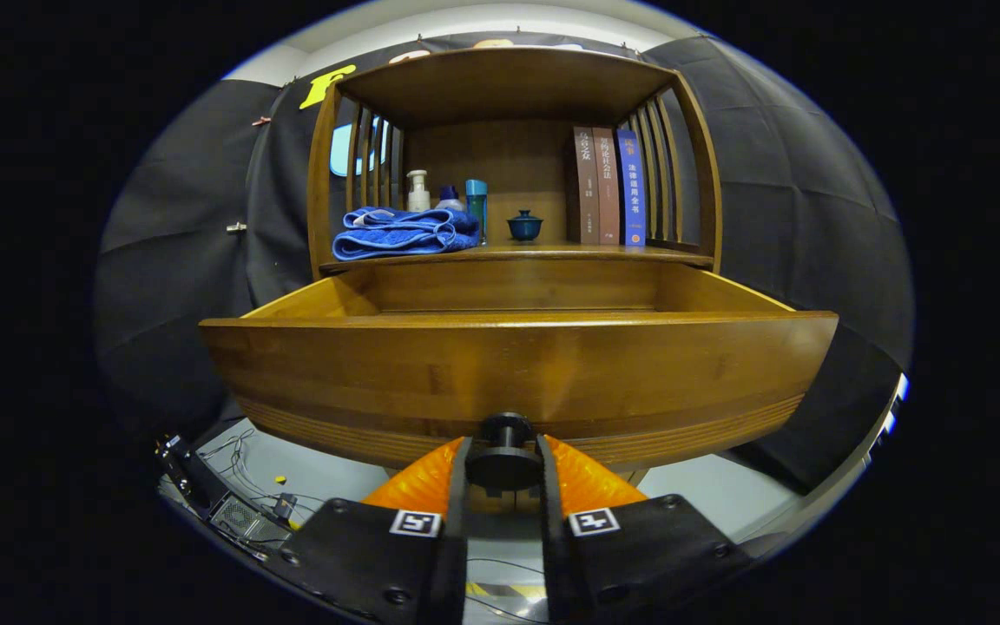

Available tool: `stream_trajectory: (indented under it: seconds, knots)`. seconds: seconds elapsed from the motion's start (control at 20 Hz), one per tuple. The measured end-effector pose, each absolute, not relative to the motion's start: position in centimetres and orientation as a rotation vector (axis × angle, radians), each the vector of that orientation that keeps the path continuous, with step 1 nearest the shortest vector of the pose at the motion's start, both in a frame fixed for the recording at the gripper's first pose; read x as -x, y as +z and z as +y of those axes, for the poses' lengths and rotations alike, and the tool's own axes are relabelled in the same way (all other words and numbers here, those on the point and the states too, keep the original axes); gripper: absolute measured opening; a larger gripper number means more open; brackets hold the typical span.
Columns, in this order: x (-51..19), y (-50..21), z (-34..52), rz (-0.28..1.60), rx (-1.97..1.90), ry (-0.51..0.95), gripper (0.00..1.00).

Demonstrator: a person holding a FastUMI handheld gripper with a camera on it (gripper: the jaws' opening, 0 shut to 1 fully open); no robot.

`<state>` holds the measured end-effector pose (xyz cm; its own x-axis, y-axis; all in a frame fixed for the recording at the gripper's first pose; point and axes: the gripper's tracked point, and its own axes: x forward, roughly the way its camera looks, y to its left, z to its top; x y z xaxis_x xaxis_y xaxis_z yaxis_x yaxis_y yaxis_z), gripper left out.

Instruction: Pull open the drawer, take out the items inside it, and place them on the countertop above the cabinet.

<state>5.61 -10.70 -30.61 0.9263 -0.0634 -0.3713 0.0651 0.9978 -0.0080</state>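
1. The step in hand looks like the drawer pull: the tool (504, 464) pinches the round dark knob (504, 451), one finger pressed on each side of it, at the lower middle of the drawer front (517, 373).
2. The drawer (517, 299) stands well out from the cabinet (513, 156); its side walls run back from the front panel to the cabinet body, so the pulling seems largely done.
3. Above the drawer, the cabinet's tabletop (552, 252) carries a folded blue towel (404, 233) at one end, a pump bottle (417, 191) and a teal bottle (476, 208) just behind the towel, a small dark lidded cup (524, 226) near the middle, and three upright books (608, 187) at the far end from the towel.
4. The next move, as I judge it, calls for letting go of the knob, lifting over the drawer front and reaching down inside; bare tabletop between the cup and the towel would suit a placement.
5. The drawer's floor is hidden behind the tall front panel, so whether anything lies inside, or what, cannot be told.
6. Cables and a small box (240, 512) lie on the floor below the drawer, too small to identify.
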Motion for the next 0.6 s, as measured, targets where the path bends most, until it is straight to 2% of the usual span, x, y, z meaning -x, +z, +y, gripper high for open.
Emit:
stream_trajectory:
  seconds: [0.2,0.6]
  knots:
    - [-4.3,-28.9,-11.0,0.346,-0.006,-0.057,0.99]
    - [-3.8,-20.9,-10.1,0.297,0.0,-0.017,1.0]
